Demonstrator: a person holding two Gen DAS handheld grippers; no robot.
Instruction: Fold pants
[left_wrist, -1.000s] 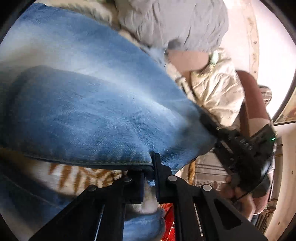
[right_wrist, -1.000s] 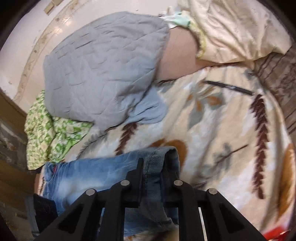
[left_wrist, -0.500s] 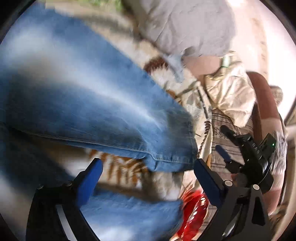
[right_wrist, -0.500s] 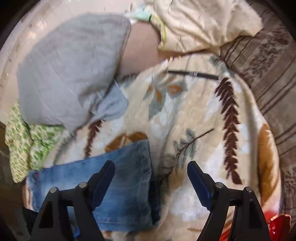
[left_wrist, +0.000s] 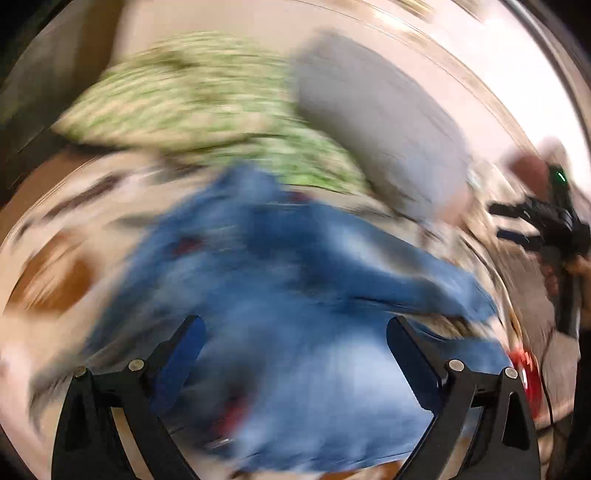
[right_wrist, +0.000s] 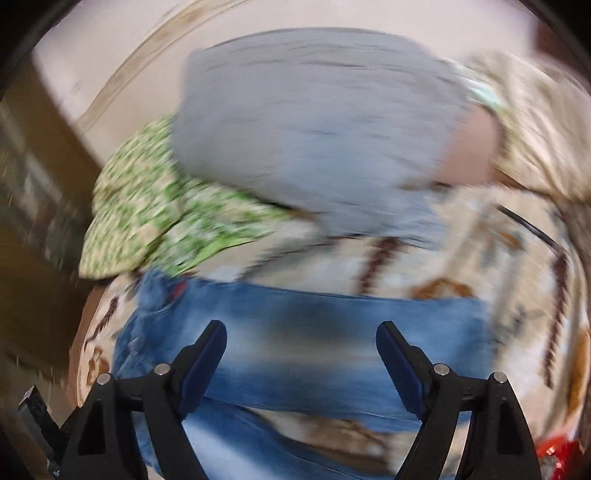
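Blue denim pants (left_wrist: 295, 295) lie folded over on a cream blanket with brown leaf print (left_wrist: 51, 273); both views are blurred by motion. My left gripper (left_wrist: 295, 328) hangs above the pants with its blue-padded jaws wide apart and nothing between them. In the right wrist view the pants (right_wrist: 332, 325) stretch across the blanket (right_wrist: 517, 280), one leg laid over the other. My right gripper (right_wrist: 301, 332) is open above them, holding nothing. From the left wrist view the right gripper (left_wrist: 513, 221) shows at the far right, in a hand.
A grey quilted cushion (right_wrist: 314, 122) and a green patterned cloth (right_wrist: 155, 206) lie behind the pants. A cream pillow (right_wrist: 535, 122) sits at the back right. Something red (left_wrist: 528, 373) lies at the blanket's near right edge. Dark wooden furniture (right_wrist: 33, 221) stands at the left.
Both grippers let go of the denim hem and opened wide. Both then swung left and lifted, so the waist end and the green cloth came into view.
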